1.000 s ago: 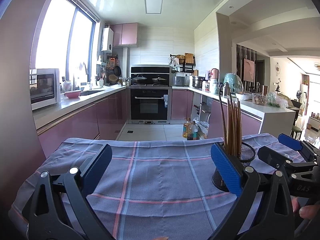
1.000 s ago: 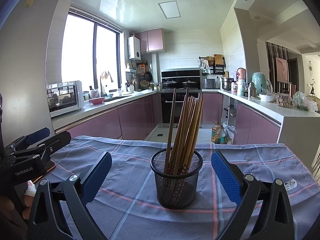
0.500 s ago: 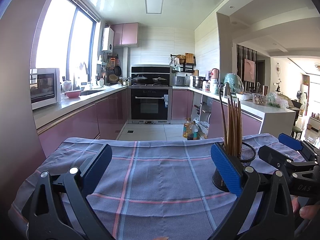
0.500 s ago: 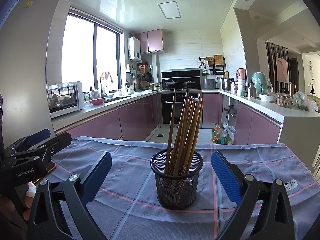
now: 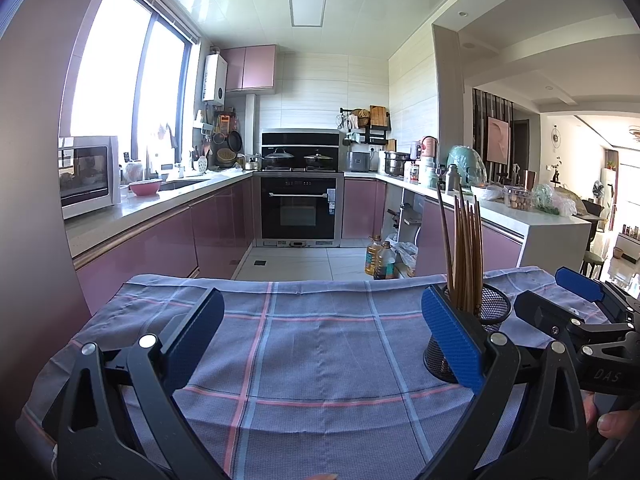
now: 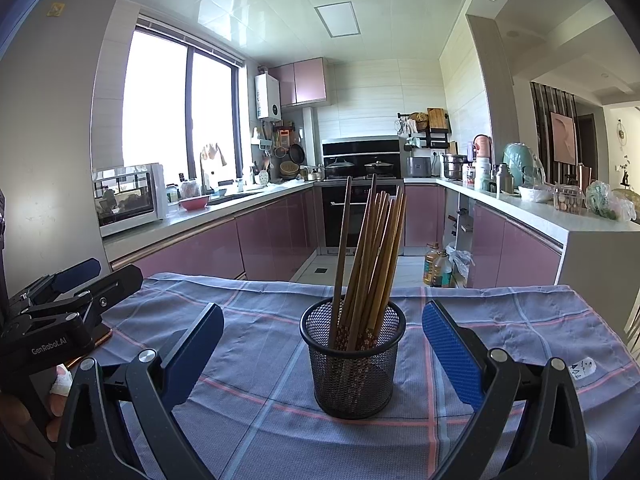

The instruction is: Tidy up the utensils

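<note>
A black mesh cup stands upright on a blue plaid cloth, holding several brown chopsticks. My right gripper is open, its blue pads on either side of the cup and a little nearer to me, touching nothing. In the left wrist view the same cup and chopsticks sit behind the right pad of my left gripper, which is open over bare cloth. The right gripper shows at the right edge, the left gripper at the left edge of the right wrist view.
The clothed table ends at a far edge, with kitchen floor, pink cabinets and an oven beyond. Oil bottles stand on the floor. A white label lies on the cloth at the right. Fingers hold the right gripper's handle.
</note>
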Demonstrator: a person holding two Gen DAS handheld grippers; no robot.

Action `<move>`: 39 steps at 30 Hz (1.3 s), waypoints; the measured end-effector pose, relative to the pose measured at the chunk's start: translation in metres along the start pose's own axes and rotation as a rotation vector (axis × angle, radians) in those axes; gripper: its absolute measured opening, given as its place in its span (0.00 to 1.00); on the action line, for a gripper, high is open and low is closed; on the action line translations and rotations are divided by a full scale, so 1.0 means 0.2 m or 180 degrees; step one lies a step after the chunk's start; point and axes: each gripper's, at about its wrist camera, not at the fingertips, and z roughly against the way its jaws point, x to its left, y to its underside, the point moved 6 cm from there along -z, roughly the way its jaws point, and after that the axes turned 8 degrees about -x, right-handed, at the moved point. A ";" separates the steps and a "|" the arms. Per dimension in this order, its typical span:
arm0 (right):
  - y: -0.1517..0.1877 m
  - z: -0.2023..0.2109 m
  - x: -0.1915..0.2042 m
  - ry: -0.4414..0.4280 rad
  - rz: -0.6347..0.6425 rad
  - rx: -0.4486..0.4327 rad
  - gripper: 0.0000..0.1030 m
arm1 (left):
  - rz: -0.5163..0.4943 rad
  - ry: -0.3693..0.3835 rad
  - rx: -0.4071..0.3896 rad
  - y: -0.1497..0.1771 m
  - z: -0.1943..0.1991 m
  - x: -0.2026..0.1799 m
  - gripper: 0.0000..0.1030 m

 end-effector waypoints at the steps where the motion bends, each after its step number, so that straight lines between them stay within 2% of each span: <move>1: 0.00 0.00 0.00 -0.0002 -0.0003 0.0003 0.93 | -0.0003 -0.0004 -0.0003 0.00 0.00 0.00 0.94; 39: 0.01 0.00 0.01 0.0011 -0.0032 -0.0011 0.93 | -0.0006 -0.0007 -0.0003 0.00 0.00 0.00 0.94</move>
